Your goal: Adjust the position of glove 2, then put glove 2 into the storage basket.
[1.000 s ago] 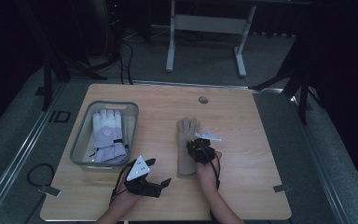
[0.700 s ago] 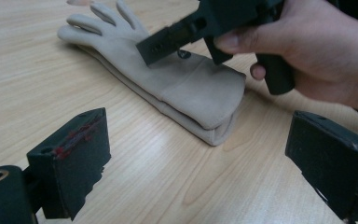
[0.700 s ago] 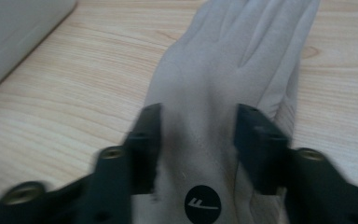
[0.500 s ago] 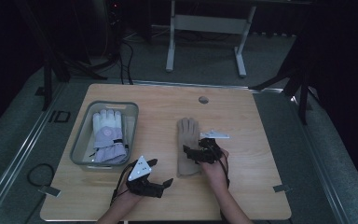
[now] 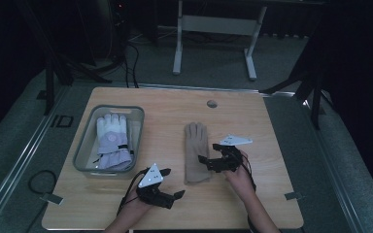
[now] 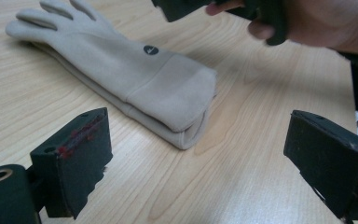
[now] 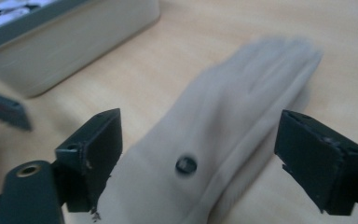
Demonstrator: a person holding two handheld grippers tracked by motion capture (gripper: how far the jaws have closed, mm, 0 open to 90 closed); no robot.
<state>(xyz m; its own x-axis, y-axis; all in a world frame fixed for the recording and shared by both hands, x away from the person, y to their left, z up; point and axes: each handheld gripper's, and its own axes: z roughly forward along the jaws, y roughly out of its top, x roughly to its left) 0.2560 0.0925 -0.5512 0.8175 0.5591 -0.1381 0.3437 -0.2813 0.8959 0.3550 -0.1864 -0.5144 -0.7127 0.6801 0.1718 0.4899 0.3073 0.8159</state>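
Nearest the person, the left gripper (image 5: 167,196) rests low on the table (image 5: 272,121), its fingers (image 6: 72,161) wide apart with nothing between them. A little farther in, the right gripper (image 5: 212,162) sits just over the cuff end of the tan glove (image 5: 196,153); its fingers (image 7: 93,154) have just been opening and stand apart, astride the glove but, as far as the blur allows, not pressing it. The glove lies flat mid-table, fingertips pointing away. Farther left, a grey bin (image 5: 85,150) holds a white glove (image 5: 112,141).
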